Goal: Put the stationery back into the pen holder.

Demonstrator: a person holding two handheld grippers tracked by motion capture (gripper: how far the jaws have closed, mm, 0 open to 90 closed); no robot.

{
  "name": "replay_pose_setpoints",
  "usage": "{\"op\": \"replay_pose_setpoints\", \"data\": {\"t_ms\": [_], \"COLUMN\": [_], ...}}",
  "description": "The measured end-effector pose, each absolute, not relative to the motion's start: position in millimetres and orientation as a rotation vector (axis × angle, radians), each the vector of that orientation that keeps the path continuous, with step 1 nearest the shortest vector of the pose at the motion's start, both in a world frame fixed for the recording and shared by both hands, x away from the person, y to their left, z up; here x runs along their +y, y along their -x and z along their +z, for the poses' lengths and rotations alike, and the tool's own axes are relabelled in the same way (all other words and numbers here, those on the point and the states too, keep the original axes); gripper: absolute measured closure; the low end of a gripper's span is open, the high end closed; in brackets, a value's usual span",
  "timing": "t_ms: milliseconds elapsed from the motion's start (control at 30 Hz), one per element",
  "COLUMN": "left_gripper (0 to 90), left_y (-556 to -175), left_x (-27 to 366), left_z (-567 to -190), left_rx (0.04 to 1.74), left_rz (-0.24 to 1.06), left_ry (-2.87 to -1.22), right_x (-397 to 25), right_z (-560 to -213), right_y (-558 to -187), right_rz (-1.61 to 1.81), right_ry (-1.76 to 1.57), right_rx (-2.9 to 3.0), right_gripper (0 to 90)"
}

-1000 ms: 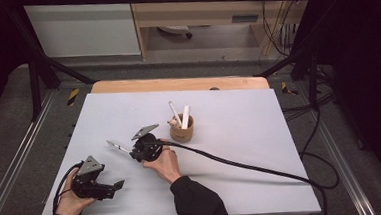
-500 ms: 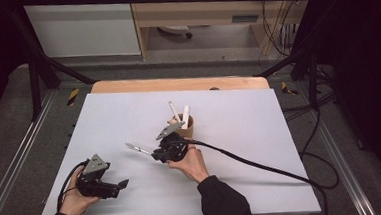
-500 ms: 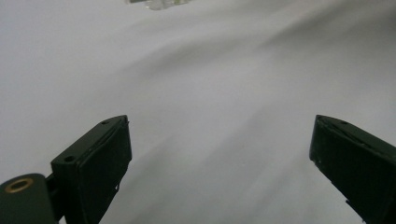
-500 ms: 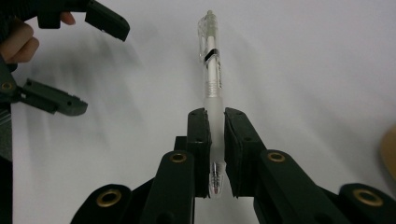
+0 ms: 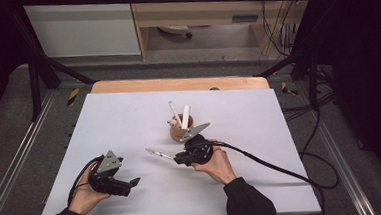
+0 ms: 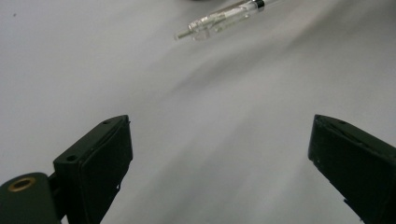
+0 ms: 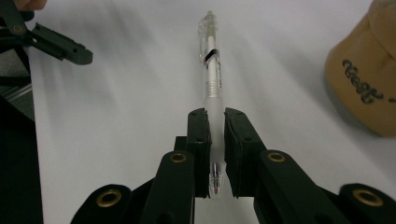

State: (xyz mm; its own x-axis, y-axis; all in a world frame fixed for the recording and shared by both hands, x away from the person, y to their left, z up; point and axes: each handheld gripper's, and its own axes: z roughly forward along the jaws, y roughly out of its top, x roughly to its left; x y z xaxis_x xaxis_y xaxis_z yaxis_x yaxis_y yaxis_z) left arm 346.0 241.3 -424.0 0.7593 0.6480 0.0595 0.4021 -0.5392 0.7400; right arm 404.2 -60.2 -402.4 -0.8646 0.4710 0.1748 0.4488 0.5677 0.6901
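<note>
Just in front of the brown cup [image 5: 181, 129], on the person's side of it, the right claw [image 5: 177, 157] pinches a clear pen [image 5: 157, 153] at one end, the barrel lying level above the white surface [image 5: 260, 133]. Well to the left of the cup, nearer the person, the left claw [image 5: 131, 184] is spread wide, holding nothing.

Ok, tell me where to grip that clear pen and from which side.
Grip the pen on its frosted sleeve near the tip, as the right gripper does now: jaws shut across the narrow barrel, coming end-on along its length. The clip end juts forward, free to drop into the brown cup.
</note>
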Motion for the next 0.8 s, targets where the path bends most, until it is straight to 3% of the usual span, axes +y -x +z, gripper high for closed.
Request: {"op": "replay_pose_setpoints", "data": {"t_ms": [500,800], "left_gripper": [4.9,9.8], "left_y": [-353,-351], "left_x": [170,132], "left_z": [-406,-405], "left_rx": [0.490,0.305], "left_rz": [0.499,0.584], "left_ry": [-2.358,-2.443], "right_x": [-96,-98], "right_z": [-396,-390], "right_y": [-389,-386], "right_rz": [1.169,1.183], "right_ry": [-0.806,-0.782], "right_rx": [2.795,2.814], "right_gripper": [81.2,81.2]}}
